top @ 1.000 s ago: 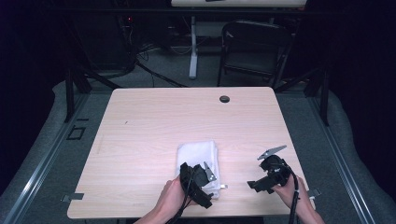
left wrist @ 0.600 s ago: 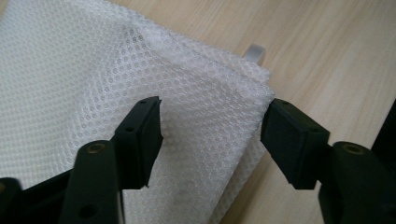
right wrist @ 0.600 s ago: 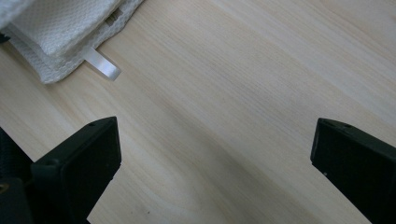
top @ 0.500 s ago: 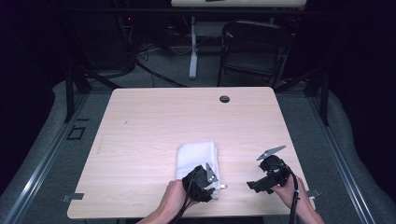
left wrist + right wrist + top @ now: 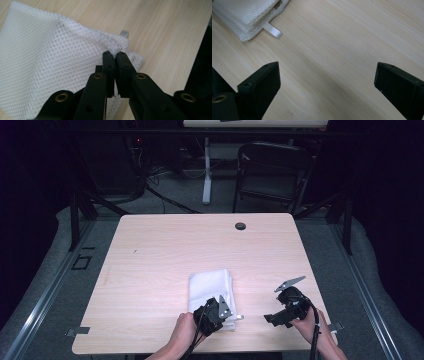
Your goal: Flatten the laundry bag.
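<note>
While the left gripper (image 5: pixel 115 53) sits at the near edge of the white mesh bag (image 5: pixel 50 65), we find its jaws have just been closing and now pinch a small raised fold of the mesh between their tips. In the left gripper view the weave is plain to see: an open honeycomb net, puckered upward where the pads clamp it, with a short white tab (image 5: pixel 124 33) just beyond the pinched fold. Whether anything is inside the bag we cannot tell; it lies flat, with no bulge other than the pinched fold.

From the high view we note what the close view cannot give: the bag (image 5: pixel 210 287) lies folded on the near half of the wooden table (image 5: pixel 165 250), a little right of centre, and the left gripper (image 5: pixel 216 312) covers its near corner, held by a hand (image 5: pixel 182 332) entering from the bottom edge.

We record the right gripper (image 5: pixel 286 306) well apart from the bag, over bare wood near the table's right front corner, in the person's right hand (image 5: pixel 312 330). Its own view shows the jaws (image 5: pixel 327 85) spread wide with nothing between them, having eased in only slightly, and the bag's corner (image 5: pixel 244 15) and tab (image 5: pixel 272 30) at the upper left of that view.

Near the far edge of the table we see a small dark round fitting (image 5: pixel 240 226).
</note>
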Motion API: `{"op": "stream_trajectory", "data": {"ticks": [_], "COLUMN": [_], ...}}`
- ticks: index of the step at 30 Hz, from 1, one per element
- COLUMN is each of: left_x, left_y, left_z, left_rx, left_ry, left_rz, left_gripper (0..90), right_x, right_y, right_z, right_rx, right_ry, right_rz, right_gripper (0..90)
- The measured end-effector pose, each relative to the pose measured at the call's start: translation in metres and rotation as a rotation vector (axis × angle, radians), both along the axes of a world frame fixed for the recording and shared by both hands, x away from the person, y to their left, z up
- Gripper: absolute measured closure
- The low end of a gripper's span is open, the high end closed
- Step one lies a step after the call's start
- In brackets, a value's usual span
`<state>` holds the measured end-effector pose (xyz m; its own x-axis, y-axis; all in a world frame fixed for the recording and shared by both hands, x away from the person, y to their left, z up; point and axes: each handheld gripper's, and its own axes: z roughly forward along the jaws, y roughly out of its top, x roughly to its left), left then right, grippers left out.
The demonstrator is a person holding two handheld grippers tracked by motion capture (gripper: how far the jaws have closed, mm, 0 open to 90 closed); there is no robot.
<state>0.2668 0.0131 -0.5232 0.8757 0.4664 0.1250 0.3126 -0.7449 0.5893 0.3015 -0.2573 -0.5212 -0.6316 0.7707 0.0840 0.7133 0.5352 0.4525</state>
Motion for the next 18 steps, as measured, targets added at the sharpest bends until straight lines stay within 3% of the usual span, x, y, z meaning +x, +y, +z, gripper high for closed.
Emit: {"op": "stream_trajectory", "data": {"ticks": [10,18], "left_x": [0.0,-0.004], "left_y": [0.016,0.042], "left_z": [0.016,0.033], "left_rx": [-0.072,-0.144], "left_ry": [-0.012,-0.032], "left_rz": [0.01,0.046], "left_gripper": [88.3,88.3], "right_x": [-0.001,-0.001], "right_y": [0.002,0.005], "right_z": [-0.001,0.0], "right_rx": [0.022,0.011], "right_ry": [0.003,-0.007], "right_rz": [0.001,0.012], "right_gripper": [8.0,13.1]}}
